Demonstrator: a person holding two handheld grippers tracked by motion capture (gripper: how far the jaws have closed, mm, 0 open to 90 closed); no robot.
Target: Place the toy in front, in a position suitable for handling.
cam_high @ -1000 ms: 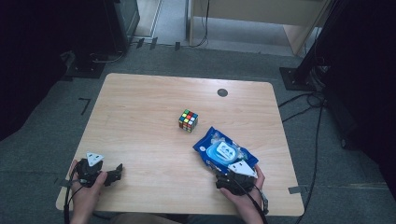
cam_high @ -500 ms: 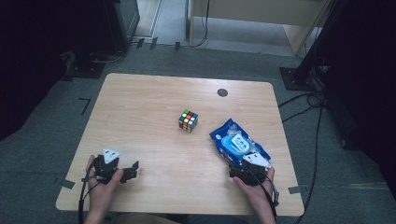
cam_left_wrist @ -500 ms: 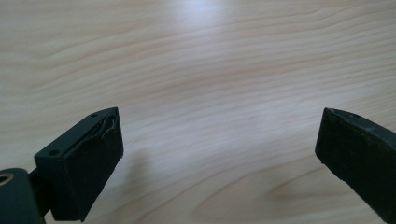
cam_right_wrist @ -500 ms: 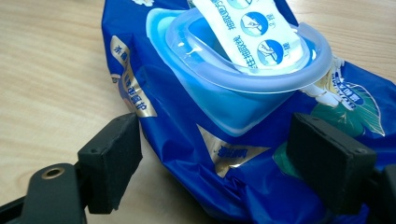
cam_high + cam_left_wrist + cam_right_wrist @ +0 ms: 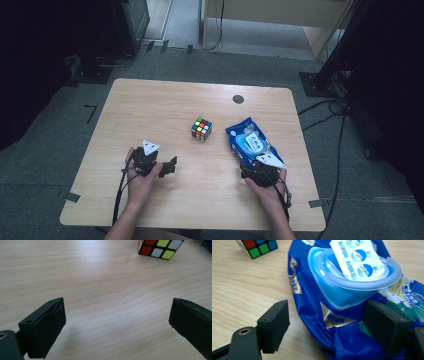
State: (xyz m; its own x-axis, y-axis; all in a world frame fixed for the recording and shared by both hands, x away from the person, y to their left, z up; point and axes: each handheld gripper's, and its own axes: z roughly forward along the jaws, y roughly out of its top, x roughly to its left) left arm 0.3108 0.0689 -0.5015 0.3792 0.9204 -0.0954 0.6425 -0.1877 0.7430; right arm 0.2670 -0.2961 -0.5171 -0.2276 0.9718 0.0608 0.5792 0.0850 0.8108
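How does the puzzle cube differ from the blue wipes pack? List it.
The puzzle cube is a small, rigid block of many-coloured squares; the blue wipes pack is larger, soft, crinkled and flat. The cube stands clear of both grippers; the pack's near end lies between the open jaws of the right gripper. Both rest on the wooden table.

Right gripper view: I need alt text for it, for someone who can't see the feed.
The right gripper is open, its two black jaws straddling the near end of a blue wet-wipe pack that lies on the wooden table. The pack's pale blue plastic lid faces the camera, and a multicoloured puzzle cube sits at the upper left.
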